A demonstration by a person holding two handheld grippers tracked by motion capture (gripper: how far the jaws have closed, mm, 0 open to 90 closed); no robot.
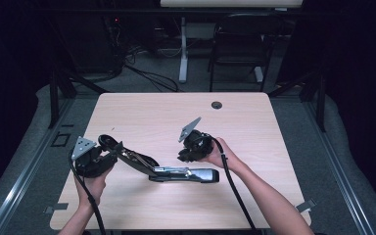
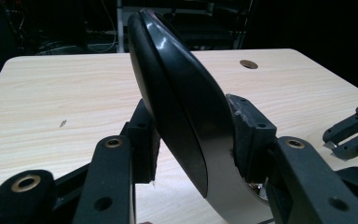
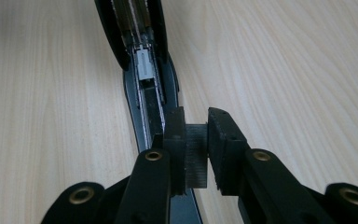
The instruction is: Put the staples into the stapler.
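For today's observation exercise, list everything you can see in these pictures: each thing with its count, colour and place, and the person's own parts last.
Stapler: one, black and silver, opened out near the table's front edge, its lid raised to the left.
Strip of staples: one, grey, clamped over the stapler's open channel.
Table: one, light wood, centre.
Cable hole: one, dark, at the table's far edge.
Chair: one, black, behind the table.
Left gripper: one, black, shut on the stapler's lid.
Right gripper: one, black, shut on the strip of staples.
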